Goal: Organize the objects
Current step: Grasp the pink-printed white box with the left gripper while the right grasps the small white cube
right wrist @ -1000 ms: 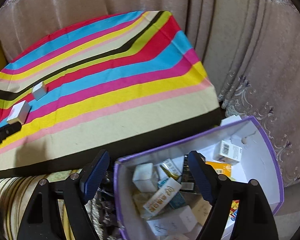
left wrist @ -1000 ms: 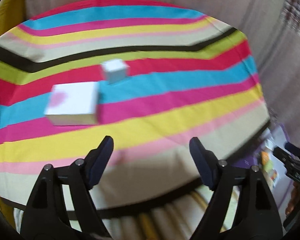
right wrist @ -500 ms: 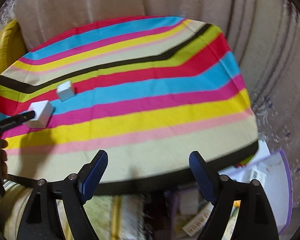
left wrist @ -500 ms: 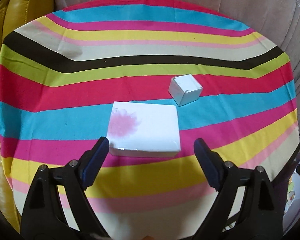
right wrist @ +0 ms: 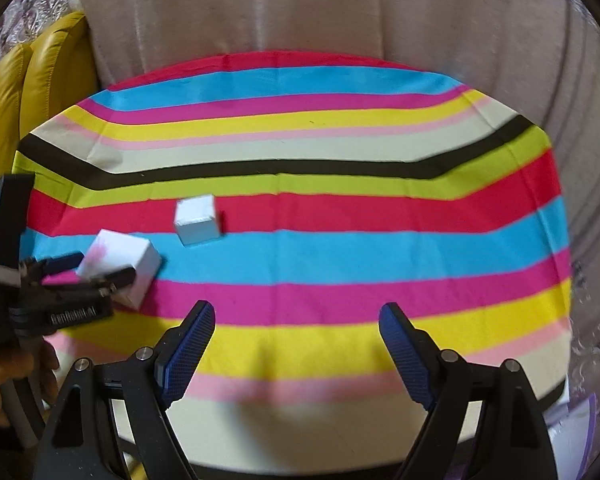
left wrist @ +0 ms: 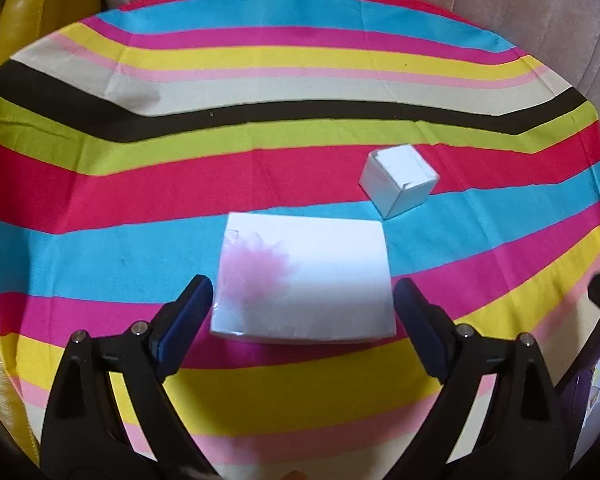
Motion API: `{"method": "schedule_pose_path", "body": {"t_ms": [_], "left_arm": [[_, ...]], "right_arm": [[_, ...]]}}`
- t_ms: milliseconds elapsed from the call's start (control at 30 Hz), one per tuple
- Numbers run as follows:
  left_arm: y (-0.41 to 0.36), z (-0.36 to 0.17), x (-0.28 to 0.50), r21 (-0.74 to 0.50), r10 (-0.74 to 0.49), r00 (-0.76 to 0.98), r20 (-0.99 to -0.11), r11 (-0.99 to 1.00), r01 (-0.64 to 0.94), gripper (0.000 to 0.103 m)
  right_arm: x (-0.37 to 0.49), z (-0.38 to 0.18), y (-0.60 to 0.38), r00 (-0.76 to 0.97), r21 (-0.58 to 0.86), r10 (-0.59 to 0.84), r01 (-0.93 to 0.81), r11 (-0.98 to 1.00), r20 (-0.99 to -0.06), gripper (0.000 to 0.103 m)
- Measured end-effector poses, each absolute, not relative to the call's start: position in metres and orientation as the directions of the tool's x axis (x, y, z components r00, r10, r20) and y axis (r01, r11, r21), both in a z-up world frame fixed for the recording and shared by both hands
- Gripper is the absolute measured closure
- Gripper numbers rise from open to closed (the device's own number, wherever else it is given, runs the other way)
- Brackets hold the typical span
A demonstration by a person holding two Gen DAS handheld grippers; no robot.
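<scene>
A flat white box with a pink flower print (left wrist: 304, 280) lies on the striped tablecloth (left wrist: 100, 184). My left gripper (left wrist: 303, 294) straddles its near end; the jaws are opening, and the blue pads stand just off the box's two sides. A small white cube box (left wrist: 400, 180) sits just beyond it to the right. In the right wrist view my right gripper (right wrist: 296, 314) hangs open and empty over the yellow and pink stripes. The cube box (right wrist: 198, 220) and the flat box (right wrist: 120, 256) lie to its far left, with the left gripper (right wrist: 84, 270) around the flat box.
A yellow leather chair (right wrist: 40, 80) stands at the table's left, and beige curtains (right wrist: 340, 8) hang behind. A purple-rimmed bin (right wrist: 580, 420) sits below the table's right edge. A hand (right wrist: 4, 380) holds the left gripper.
My left gripper came up to the flat box and widened around it. My right gripper swung left from above the purple bin of boxes to over the table.
</scene>
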State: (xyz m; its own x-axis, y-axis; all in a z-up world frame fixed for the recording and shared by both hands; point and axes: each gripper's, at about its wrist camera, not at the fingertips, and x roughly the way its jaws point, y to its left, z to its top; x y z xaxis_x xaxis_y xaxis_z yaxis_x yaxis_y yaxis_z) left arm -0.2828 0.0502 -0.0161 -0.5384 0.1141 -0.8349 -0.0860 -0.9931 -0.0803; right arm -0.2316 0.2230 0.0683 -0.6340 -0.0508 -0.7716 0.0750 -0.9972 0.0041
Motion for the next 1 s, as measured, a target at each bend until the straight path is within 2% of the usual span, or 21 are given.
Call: {"method": "schedule_pose_path", "body": {"t_ms": [400,833,900,967,1000], "left_arm": [[0.032,-0.028,-0.280,-0.109,0.129,-0.528,-0.839,-0.992,-0.069,0.011],[0.016,-0.027,-0.265,-0.139,0.132,-0.535,-0.834,-0.990,-0.027,0.011],[0.016,-0.027,-0.264,-0.142,0.135,-0.535,-0.834,-0.989,-0.028,0.011],[0.016,-0.026,-0.263,-0.136,0.130,-0.536,-0.834,-0.990,-0.029,0.011],[0.017,-0.027,-0.263,-0.135,0.130,-0.535,-0.835,-0.990,-0.029,0.011]], "right_arm": [[-0.298,0.055,0.165,-0.640,-0.009,-0.111,0.181,-0.983,-0.760,0.018],[-0.355,0.011,0.120,-0.578,-0.020,-0.142,0.264,-0.964,-0.803,0.018],[-0.358,0.006,0.117,-0.571,-0.029,-0.135,0.269,-0.963,-0.810,0.021],[-0.361,0.001,0.114,-0.567,-0.040,-0.124,0.269,-0.962,-0.814,0.042],[-0.361,-0.001,0.114,-0.562,-0.045,-0.118,0.267,-0.963,-0.819,0.048]]}}
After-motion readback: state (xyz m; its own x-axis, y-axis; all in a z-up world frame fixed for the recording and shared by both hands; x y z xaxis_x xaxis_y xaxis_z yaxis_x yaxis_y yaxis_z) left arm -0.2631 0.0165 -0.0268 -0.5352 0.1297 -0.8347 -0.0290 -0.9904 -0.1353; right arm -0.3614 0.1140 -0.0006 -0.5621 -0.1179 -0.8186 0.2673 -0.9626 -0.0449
